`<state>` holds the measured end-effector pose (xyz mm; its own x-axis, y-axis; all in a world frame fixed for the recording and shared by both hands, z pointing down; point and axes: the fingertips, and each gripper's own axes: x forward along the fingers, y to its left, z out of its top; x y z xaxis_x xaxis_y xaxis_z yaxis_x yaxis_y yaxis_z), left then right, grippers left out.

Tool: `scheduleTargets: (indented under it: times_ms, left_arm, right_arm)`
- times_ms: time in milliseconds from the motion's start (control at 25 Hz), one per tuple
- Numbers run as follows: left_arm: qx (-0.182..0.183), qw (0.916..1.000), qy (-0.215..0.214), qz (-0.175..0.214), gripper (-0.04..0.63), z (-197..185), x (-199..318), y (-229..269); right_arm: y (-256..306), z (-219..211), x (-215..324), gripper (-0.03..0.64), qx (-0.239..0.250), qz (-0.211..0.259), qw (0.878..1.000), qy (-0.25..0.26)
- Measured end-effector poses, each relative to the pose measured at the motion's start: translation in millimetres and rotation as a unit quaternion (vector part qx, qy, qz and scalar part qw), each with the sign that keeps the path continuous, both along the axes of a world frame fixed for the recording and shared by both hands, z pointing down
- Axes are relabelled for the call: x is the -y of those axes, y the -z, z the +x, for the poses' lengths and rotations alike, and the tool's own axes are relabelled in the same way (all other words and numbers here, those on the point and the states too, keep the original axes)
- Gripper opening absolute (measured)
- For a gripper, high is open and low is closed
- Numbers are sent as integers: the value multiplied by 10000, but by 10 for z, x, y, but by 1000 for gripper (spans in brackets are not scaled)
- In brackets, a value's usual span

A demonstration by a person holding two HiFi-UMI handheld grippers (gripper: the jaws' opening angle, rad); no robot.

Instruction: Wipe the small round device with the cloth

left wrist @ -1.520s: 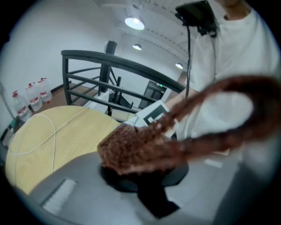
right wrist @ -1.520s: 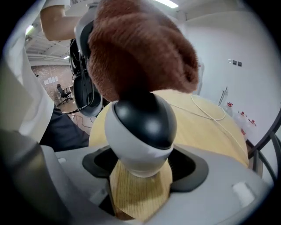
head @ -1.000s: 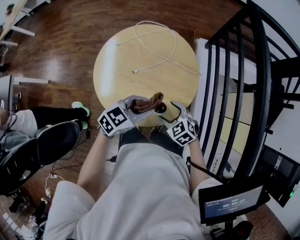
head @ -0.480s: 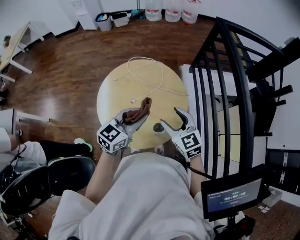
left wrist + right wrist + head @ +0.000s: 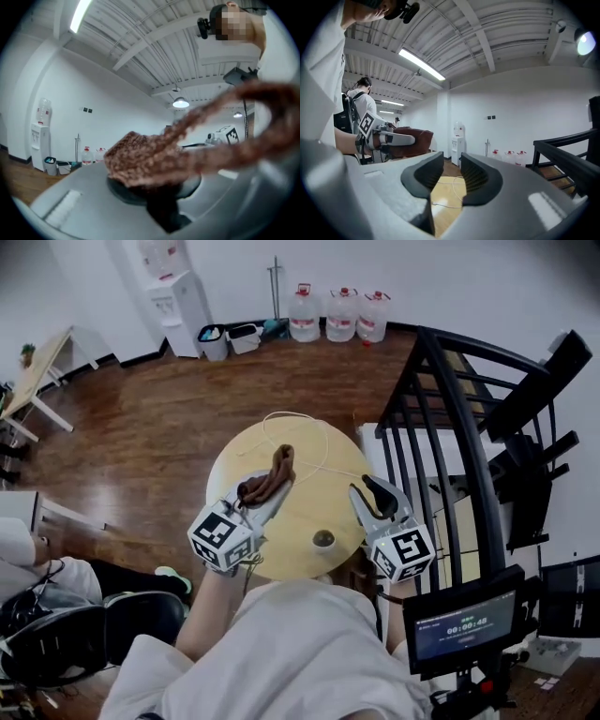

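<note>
The small round device (image 5: 323, 539) lies alone on the round wooden table (image 5: 281, 531), near its front edge. My left gripper (image 5: 265, 487) is raised above the table, shut on the brown cloth (image 5: 272, 472), which drapes blurred across the left gripper view (image 5: 150, 157). My right gripper (image 5: 373, 491) is lifted to the right of the device and apart from it. Its jaws have just been closing; a narrow gap remains between the pads (image 5: 474, 178) with nothing in it. The right gripper view also shows the left gripper (image 5: 389, 139) with the cloth (image 5: 417, 139).
A white cable (image 5: 305, 432) loops over the far half of the table. A black stair railing (image 5: 469, 427) stands close on the right, with a small screen (image 5: 464, 629) below it. Water bottles (image 5: 342, 315) and a dispenser (image 5: 178, 301) line the far wall. A dark chair (image 5: 66, 638) is at lower left.
Both grippers have risen off the table, the left one carrying the cloth. The right gripper's jaws have narrowed. The device has stayed on the table.
</note>
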<state>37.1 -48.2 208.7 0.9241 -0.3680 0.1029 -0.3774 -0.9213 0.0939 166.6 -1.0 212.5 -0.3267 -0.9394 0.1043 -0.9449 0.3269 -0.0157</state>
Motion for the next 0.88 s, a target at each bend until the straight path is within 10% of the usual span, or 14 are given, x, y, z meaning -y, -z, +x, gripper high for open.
scheduleTargets:
  times_ms: [280,880]
  left_arm:
    - [164,9985,290,434,80,-12,153,141]
    - [346,9977,33,584,80,-190,9,-69]
  right_arm:
    - [182,296,4,9,-27,217,9979,-605]
    - [-82,54,-173,3,-339,-59,9939,-1048]
